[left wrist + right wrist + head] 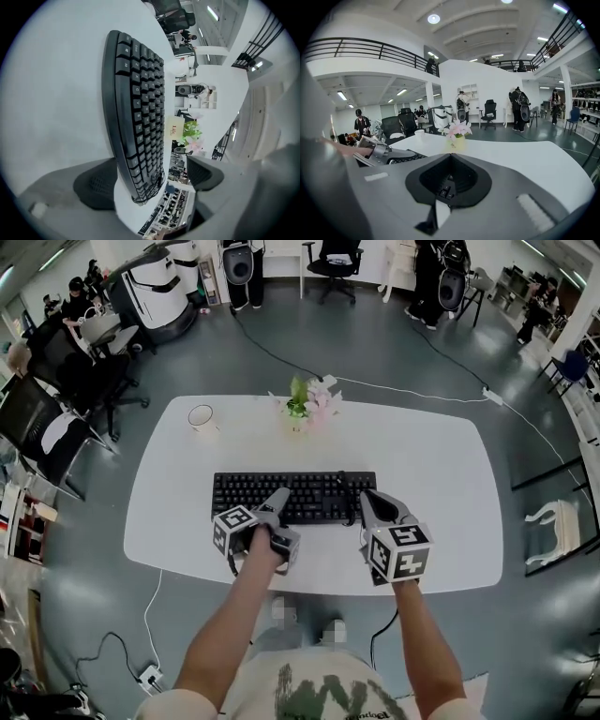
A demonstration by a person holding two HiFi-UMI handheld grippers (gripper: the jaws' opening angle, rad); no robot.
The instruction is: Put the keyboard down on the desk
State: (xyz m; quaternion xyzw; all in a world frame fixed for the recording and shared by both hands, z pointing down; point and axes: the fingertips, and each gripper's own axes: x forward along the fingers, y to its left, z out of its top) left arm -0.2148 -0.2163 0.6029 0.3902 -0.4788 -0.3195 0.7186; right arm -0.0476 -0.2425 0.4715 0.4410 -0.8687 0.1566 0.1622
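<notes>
The left gripper (149,180) is wide open, holding nothing. The keyboard (140,108) has its near end in the gap between the spread jaws, closest to the left pad (93,187); whether they touch is unclear.

The right gripper (449,180) has its jaws drawn almost together. A few keys show in the narrow slit between the pads, so it is pinching the keyboard near its right end.

In the head view the keyboard lies flat and lengthwise on the desk (422,465), close to the front edge, with both grippers at its near side. A cable loops over its right part. Behind it, near the far edge, stand flowers (311,404). A cup (202,417) sits to their left, well apart from the keyboard.
</notes>
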